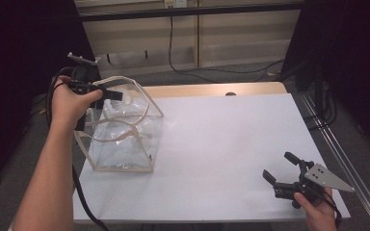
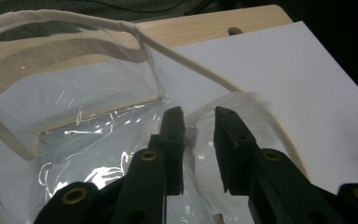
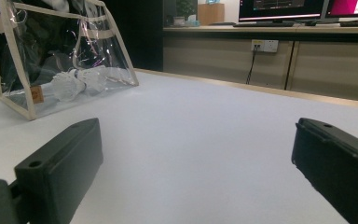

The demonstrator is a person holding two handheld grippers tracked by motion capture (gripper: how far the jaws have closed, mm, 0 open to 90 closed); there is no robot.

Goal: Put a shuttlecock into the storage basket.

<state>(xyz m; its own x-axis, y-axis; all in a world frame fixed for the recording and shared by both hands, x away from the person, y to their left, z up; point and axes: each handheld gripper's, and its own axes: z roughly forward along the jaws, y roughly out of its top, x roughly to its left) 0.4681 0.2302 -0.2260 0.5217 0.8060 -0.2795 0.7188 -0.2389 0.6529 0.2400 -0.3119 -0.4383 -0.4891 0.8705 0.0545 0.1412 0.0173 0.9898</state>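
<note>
A clear plastic bag [image 1: 125, 144] with cream trim stands open-topped at the table's left. My left gripper [image 1: 118, 95] hovers over its mouth. In the left gripper view its jaws [image 2: 199, 114] stand a little apart, and a white shuttlecock [image 2: 251, 105], blurred, sits just beyond them above the bag [image 2: 88, 93]. The right gripper view shows the bag [image 3: 9, 60] with white shuttlecocks [image 3: 72, 84] lying on its floor. My right gripper [image 1: 277, 164] rests low near the table's front right, open with nothing between its fingers [image 3: 198, 126].
A white sheet [image 1: 221, 144] covers most of the wooden table [image 1: 212, 89]. A metal rail [image 1: 337, 154] runs along the right edge. Cables lie on the floor behind. Monitors [image 3: 279, 7] stand on a far counter.
</note>
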